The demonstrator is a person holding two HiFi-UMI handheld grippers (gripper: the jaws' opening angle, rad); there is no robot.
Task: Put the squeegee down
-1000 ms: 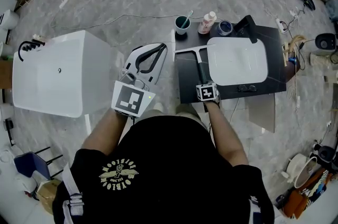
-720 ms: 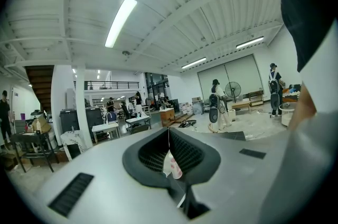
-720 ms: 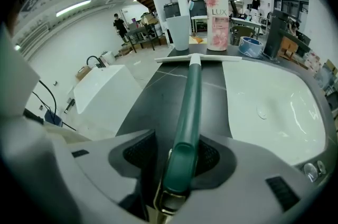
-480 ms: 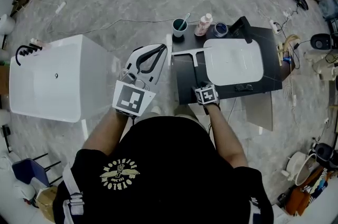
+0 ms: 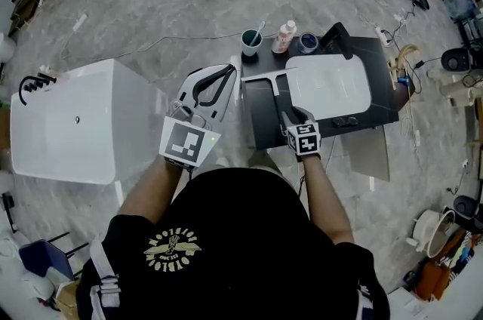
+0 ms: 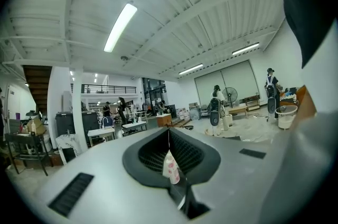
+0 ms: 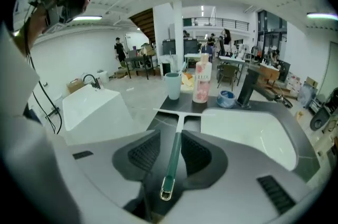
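**On the dark table (image 5: 260, 122): one squeegee (image 5: 276, 90), lying flat, nothing gripping it**

So the single squeegee is down on the table's left part. Its blade lies crosswise at the far end and the green handle runs back toward the person. It sits just beside the left edge of the one white basin (image 5: 332, 84) that takes up most of the table.

Right gripper (image 5: 294, 116) is tilted down over the near end of the handle. From its own view, the handle shows in the gap between the two jaws. The jaws are partway apart and closing, but the pads aren't pressing on it, so the squeegee rests on the table by itself.

Left gripper (image 5: 229, 71) is off to the left of the table, well apart from the squeegee. Its jaws have the tips together and hold nothing. Through the slim gap lower down you can see the pink bottle in the distance.

Along the far edge of the table, left to right:
- one teal cup (image 5: 251, 41) with something thin sticking out of it
- one pink bottle (image 5: 284, 35)
- one small blue jar (image 5: 307, 43)
- one black faucet (image 5: 337, 39) right behind the basin

Further left, on the floor, there's one big white tub (image 5: 68, 122) with a black tap at its far corner.
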